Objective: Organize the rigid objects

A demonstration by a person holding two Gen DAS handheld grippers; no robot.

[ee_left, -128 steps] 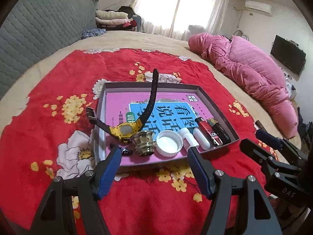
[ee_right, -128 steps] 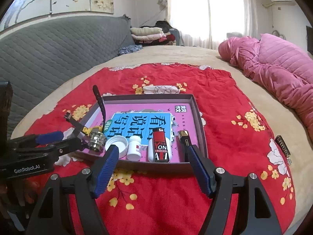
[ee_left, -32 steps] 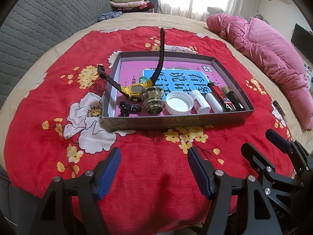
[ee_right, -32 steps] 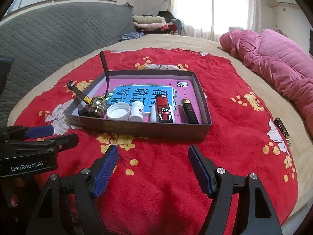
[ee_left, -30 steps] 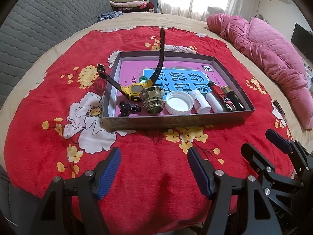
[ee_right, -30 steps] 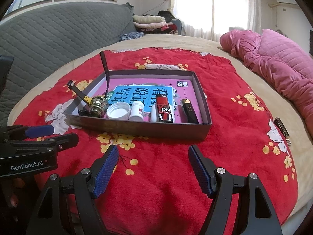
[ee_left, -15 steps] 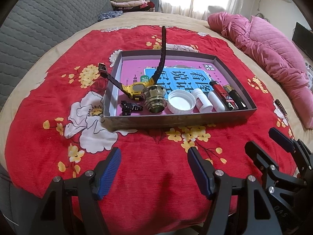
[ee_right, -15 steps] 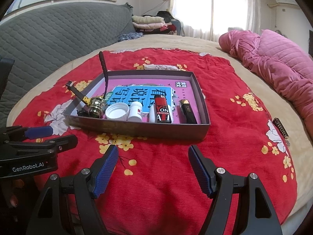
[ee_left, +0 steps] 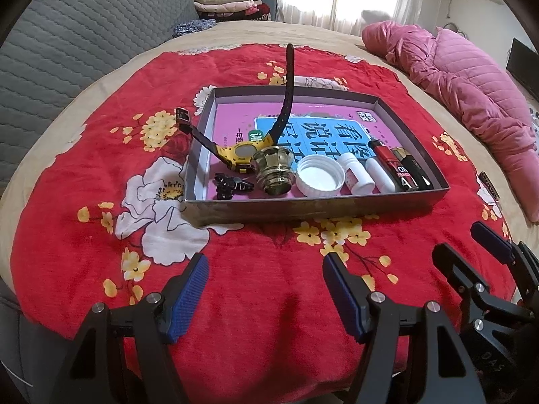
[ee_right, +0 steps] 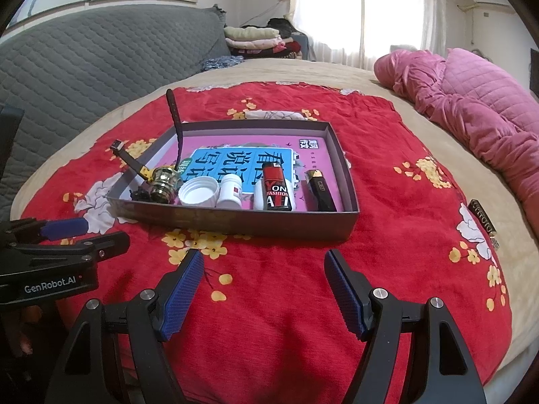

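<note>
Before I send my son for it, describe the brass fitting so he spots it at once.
On the red floral blanket sits a grey tray. Along its near wall, the brass fitting stands between the yellow watch and the white cap: the only shiny ridged metal piece.

A box of small things on a red blanket

The gray box (ee_right: 235, 224) holds a watch (ee_right: 148, 168), white cap (ee_right: 198, 193), and red lighter (ee_right: 276, 187). The right gripper (ee_right: 262, 282) hangs wide open near it.

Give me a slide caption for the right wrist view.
Open right gripper hovers before a tray of small items on a red cloth.
</note>
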